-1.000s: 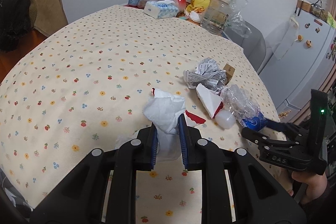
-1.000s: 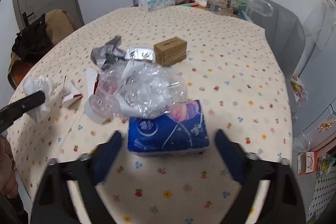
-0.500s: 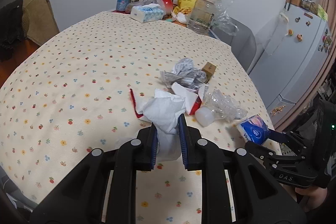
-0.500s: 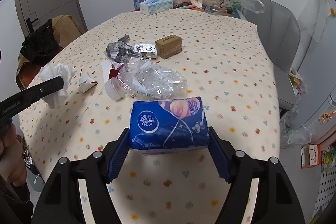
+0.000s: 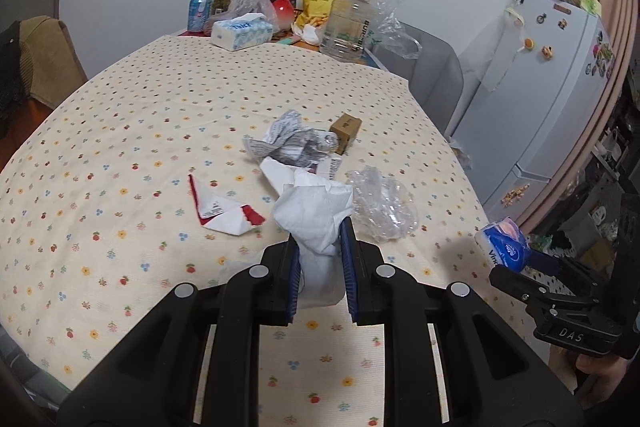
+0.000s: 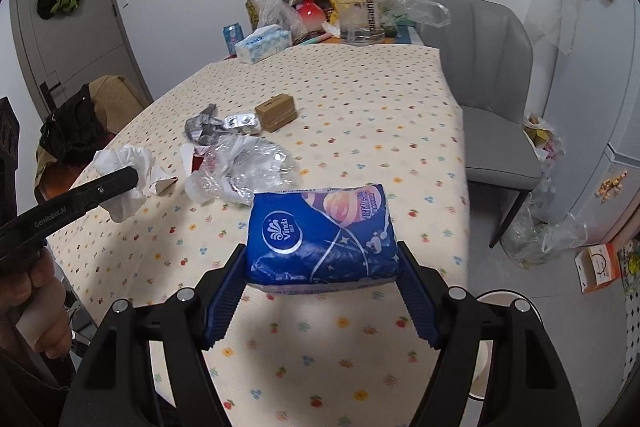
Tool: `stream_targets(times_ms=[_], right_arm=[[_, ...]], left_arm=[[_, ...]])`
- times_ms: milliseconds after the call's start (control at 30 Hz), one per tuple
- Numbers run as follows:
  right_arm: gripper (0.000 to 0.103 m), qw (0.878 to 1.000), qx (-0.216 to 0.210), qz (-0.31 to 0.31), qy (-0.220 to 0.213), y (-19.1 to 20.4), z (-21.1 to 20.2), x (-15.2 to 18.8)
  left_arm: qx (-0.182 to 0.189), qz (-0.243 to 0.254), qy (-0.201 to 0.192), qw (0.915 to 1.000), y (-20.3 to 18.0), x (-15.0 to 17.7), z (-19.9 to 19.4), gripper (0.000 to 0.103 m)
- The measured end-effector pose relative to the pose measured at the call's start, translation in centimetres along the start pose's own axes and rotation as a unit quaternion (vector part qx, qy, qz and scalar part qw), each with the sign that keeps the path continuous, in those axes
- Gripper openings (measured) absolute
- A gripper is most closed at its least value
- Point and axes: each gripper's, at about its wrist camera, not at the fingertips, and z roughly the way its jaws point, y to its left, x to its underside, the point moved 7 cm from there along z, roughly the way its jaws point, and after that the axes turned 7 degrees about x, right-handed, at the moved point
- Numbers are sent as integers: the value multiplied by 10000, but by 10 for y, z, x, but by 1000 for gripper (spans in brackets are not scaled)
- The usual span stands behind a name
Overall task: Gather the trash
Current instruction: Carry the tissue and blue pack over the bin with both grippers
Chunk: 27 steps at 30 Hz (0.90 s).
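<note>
Left gripper [image 5: 319, 247] clamps white tissue [image 5: 314, 211]; right gripper [image 6: 322, 281] pinches blue tissue pack [image 6: 320, 233], both seemingly lifted off table [image 6: 360, 99]; remaining trash at 11 o'clock.

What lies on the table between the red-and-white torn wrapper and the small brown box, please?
The crumpled printed paper lies between the torn wrapper and the brown box, in the left wrist view.
</note>
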Motion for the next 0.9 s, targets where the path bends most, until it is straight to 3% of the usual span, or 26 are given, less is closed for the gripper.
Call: stream_targets(times_ms=[467,900], right_arm=[[71,9952,568,745,-297,-93,-27,15],[71,9800,1230,1543,-258,-202,-32,50]], left_arm=[[413,744,158,9962,-94,-14,36,19],[918,1378,528,9848,-200,-9,91,19]])
